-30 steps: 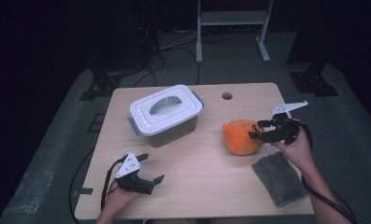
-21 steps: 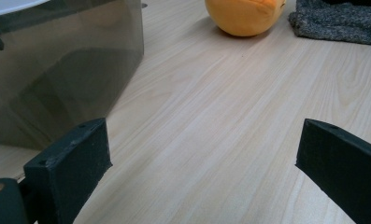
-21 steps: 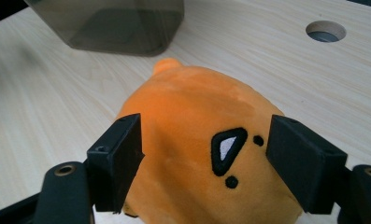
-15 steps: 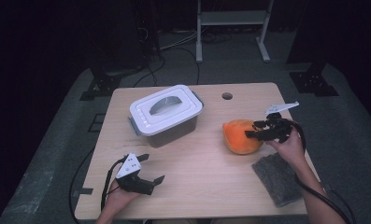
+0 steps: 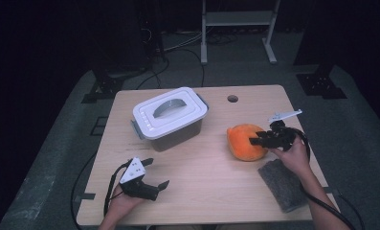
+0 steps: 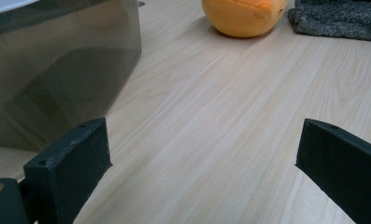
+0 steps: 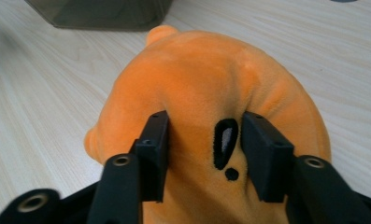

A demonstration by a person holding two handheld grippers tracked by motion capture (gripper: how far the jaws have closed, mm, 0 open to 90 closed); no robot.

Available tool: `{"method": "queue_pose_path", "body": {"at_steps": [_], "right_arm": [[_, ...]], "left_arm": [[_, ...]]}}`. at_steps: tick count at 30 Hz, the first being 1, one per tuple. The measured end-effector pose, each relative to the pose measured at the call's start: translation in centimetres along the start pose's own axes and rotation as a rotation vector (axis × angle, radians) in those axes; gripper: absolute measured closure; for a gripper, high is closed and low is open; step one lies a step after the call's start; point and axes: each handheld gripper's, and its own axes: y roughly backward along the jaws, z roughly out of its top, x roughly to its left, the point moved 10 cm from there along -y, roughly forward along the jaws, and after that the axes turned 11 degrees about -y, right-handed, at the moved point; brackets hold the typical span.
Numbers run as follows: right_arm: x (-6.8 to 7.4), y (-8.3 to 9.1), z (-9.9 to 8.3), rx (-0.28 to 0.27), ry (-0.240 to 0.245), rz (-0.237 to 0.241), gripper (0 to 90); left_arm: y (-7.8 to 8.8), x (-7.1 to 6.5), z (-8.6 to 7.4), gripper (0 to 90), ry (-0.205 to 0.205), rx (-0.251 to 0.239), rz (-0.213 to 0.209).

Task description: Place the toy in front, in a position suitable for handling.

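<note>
On the right half of the bench, the right claw has just been closing and now pinches a fold of the orange plush toy, its black pads sunk into the fabric on either side of a stitched black mark. The toy rests on the wood, with a grey cloth just beside it toward the person. The left claw lies near the front edge with its jaws spread wide over bare wood. The lidded plastic box stands apparently shut, farther back.
</note>
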Motion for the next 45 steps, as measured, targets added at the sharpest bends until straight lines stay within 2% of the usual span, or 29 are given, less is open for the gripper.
{"method": "queue_pose_path", "body": {"at_steps": [6, 9, 14, 16, 19, 21, 23, 24, 25, 27, 29, 31, 33, 34, 36, 38, 45], "right_arm": [[0.5, 0.4, 0.0, 0.015, -0.016, -0.043, 66.1], [1.0, 0.6, 0.2, 0.015, -0.018, -0.048, 70.4], [1.4, 1.1, 0.4, 0.013, -0.027, -0.042, 72.7], [1.9, 1.5, 0.4, 0.012, -0.036, -0.023, 73.5], [2.4, 1.7, 0.3, 0.012, -0.028, -0.015, 73.7], [3.6, 2.2, 0.2, 0.006, -0.012, -0.003, 74.0], [4.1, 2.4, 0.2, 0.002, -0.008, 0.005, 74.0], [5.4, 2.9, 0.1, -0.01, 0.01, 0.03, 74.0], [6.0, 3.2, 0.1, -0.016, 0.015, 0.042, 74.0], [6.6, 3.3, 0.0, -0.018, 0.018, 0.051, 73.9], [8.9, 3.6, -0.5, -0.013, 0.039, 0.079, 73.9], [9.5, 3.7, -0.7, -0.011, 0.042, 0.085, 73.8], [11.0, 3.5, -1.0, -0.008, 0.06, 0.106, 73.8], [12.3, 3.2, -1.5, 0.003, 0.067, 0.122, 73.8], [12.7, 3.1, -1.6, 0.008, 0.071, 0.126, 73.8], [13.9, 2.5, -2.1, 0.024, 0.084, 0.126, 73.8], [15.5, 0.9, -3.4, 0.049, 0.074, 0.141, 73.3]], "left_arm": [[0.0, 0.0, 0.1, 2.3, 0.003, -0.006, 0.004], [0.1, 0.1, 0.1, 2.3, 0.0, -0.005, 0.006], [0.2, 0.1, 0.1, 2.3, 0.001, -0.008, 0.009], [0.2, 0.1, 0.1, 2.3, 0.0, -0.008, 0.009], [0.3, 0.1, 0.2, 2.3, -0.003, -0.01, 0.01], [0.2, 0.1, 0.2, 2.3, -0.005, -0.01, 0.01], [0.2, 0.0, 0.2, 2.3, -0.004, -0.009, 0.01], [0.2, 0.0, 0.2, 2.3, -0.005, -0.009, 0.01], [0.2, 0.0, 0.3, 2.3, -0.006, -0.01, 0.011], [0.2, 0.0, 0.3, 2.3, -0.008, -0.01, 0.011], [0.3, -0.1, 0.4, 2.3, -0.009, -0.017, 0.011], [0.3, -0.1, 0.5, 2.3, -0.012, -0.017, 0.009], [0.3, -0.2, 0.5, 2.3, -0.017, -0.015, 0.008], [0.3, -0.2, 0.5, 2.3, -0.019, -0.014, 0.008], [0.4, -0.2, 0.5, 2.3, -0.018, -0.017, 0.008], [0.4, -0.2, 0.6, 2.3, -0.015, -0.022, 0.009], [0.3, -0.4, 0.6, 2.3, -0.018, -0.024, 0.002]]}}
